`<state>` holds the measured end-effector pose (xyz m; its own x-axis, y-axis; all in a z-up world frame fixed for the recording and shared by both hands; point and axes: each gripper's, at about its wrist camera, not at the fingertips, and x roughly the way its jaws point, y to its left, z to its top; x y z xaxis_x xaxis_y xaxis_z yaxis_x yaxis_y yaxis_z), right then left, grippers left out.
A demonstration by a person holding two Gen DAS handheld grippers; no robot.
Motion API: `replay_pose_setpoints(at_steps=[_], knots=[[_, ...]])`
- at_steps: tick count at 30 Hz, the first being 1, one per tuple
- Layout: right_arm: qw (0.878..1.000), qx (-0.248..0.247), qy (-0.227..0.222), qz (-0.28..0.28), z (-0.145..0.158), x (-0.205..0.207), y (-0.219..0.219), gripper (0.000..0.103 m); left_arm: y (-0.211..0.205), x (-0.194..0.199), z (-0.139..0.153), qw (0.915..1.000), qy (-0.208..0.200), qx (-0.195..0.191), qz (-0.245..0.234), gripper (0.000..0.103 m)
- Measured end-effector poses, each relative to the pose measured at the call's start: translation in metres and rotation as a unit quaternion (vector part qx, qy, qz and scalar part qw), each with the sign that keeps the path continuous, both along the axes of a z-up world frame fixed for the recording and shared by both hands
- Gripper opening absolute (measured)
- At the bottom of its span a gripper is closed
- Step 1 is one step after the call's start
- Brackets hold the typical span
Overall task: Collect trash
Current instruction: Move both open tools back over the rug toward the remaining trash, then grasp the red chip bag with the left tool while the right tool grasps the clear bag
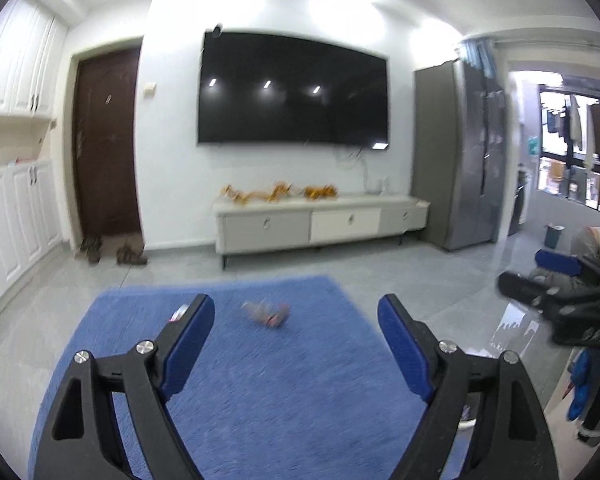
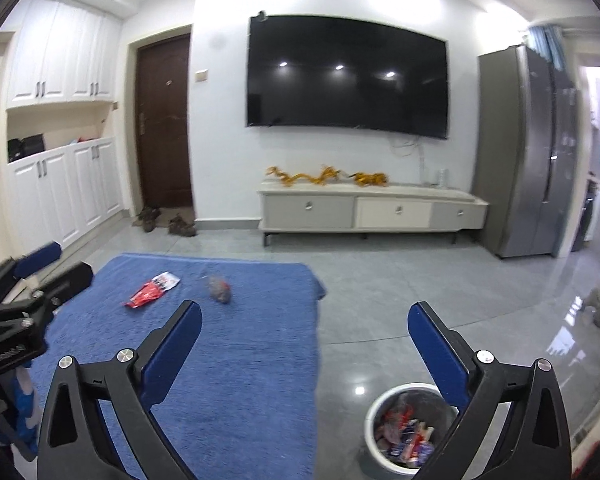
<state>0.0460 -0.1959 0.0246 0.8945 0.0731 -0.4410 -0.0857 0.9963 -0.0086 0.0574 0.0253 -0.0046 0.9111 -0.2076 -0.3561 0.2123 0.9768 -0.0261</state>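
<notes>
You are between pickups: both claws are empty, the white bin (image 2: 410, 426) already holds a heap of wrappers, and two pieces are left on the blue rug (image 2: 228, 360).

In the right wrist view the red-and-white wrapper (image 2: 153, 289) lies flat at about 10 o'clock from the rug's middle, and the crumpled reddish wad (image 2: 219, 290) sits just beside it toward 12 o'clock, the two apart. The bin stands on the grey floor off the rug's right edge, at 5 o'clock in that view, partly behind the right claw's finger.

Your left claw (image 1: 296, 316) is spread wide with nothing between the jaws. In its own view the wad (image 1: 269, 314) lies ahead on the rug, framed between the blue pads (image 1: 190, 346) but well beyond them, touching neither. The picture is blurred there, so its exact shape is hard to tell. The flat wrapper barely shows past the left finger.

Your right claw (image 2: 304, 322) is also wide open and holds nothing, hanging over the rug's right edge and the floor.

The next move, as I judge it, is to bring the left claw forward and down onto the wad, close on it, then carry it over to the bin. The flat wrapper will likely be harder; you may have to pinch an edge.
</notes>
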Motion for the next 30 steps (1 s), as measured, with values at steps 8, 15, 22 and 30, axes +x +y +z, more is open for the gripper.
replay_pose_setpoints(at_steps=[8, 15, 22, 30], knots=[[0.994, 0.004, 0.097, 0.052, -0.062, 0.081, 0.042, 0.101, 0.089, 0.072, -0.083, 0.9898, 0.134, 0.004, 0.050, 0.083], [0.984, 0.006, 0.146, 0.104, -0.106, 0.161, 0.082, 0.101, 0.135, 0.132, -0.107, 0.9848, 0.163, -0.007, 0.058, 0.083], [0.974, 0.018, 0.176, 0.139, -0.148, 0.244, 0.120, 0.094, 0.140, 0.206, -0.131, 0.9819, 0.179, 0.028, 0.055, 0.083], [0.968, 0.069, 0.201, 0.131, -0.185, 0.303, 0.130, 0.076, 0.149, 0.253, -0.160, 0.9722, 0.228, 0.019, 0.049, 0.083]])
